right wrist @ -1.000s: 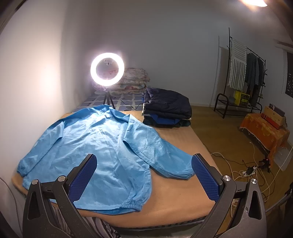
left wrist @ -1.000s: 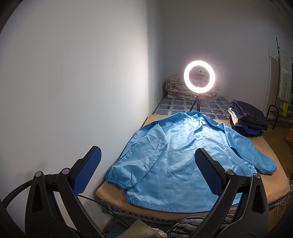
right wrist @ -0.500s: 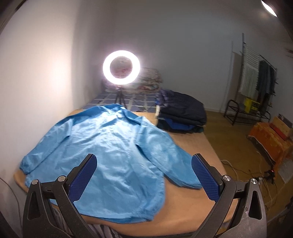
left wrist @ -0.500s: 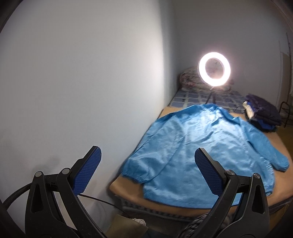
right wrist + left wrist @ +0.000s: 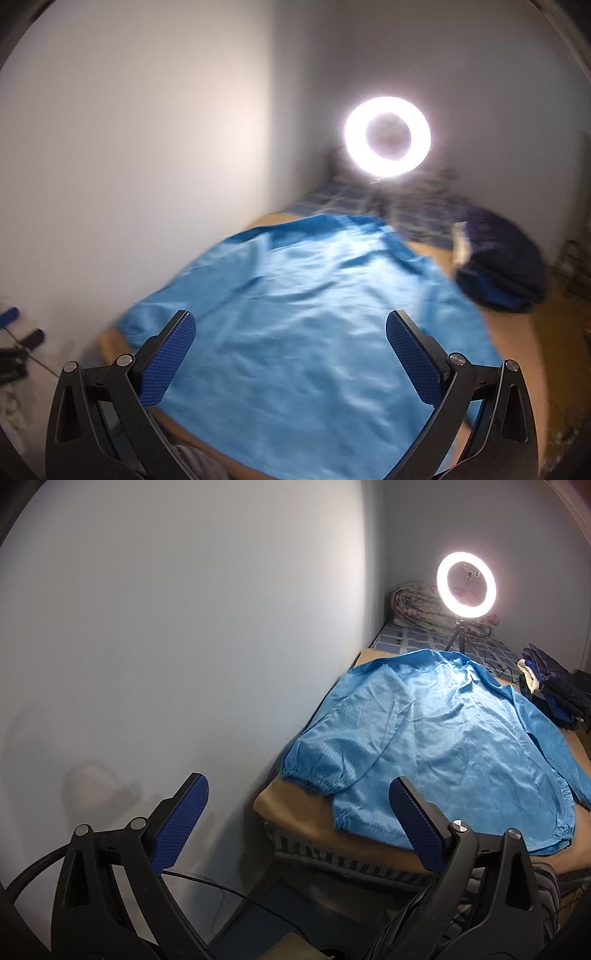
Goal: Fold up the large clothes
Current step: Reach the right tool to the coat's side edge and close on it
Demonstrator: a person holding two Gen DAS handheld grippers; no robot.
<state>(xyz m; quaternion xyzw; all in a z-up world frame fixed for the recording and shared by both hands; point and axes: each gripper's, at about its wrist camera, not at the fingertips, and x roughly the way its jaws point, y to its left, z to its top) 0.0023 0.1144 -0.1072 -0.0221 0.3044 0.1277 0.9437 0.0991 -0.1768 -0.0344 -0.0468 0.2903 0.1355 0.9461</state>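
Item: one light blue long-sleeved jacket (image 5: pixel 443 738), laid out flat and unfolded on a tan-covered bed (image 5: pixel 295 812) that stands against a pale wall (image 5: pixel 184 627); collar toward the far end, hem toward the near edge, one elastic-cuffed sleeve (image 5: pixel 332 760) lying along the wall side with its cuff close to the near corner of the bed. Left claw (image 5: pixel 299 821): jaws spread wide, blue pads empty, held off the near wall-side corner of the bed, touching nothing. Right claw (image 5: pixel 291 352): jaws likewise spread wide and empty, poised over the near part of the jacket (image 5: pixel 314 332); that view is blurred, so contact with the cloth cannot be judged. Also present: a lit ring light (image 5: pixel 466 585) on a small tripod at the far end of the bed; a rolled patterned quilt (image 5: pixel 417 602) behind it; a stack of folded dark clothes (image 5: pixel 554 686) beside the jacket's far sleeve, on the side away from the wall; a black cable (image 5: pixel 221 886) running below the left claw.
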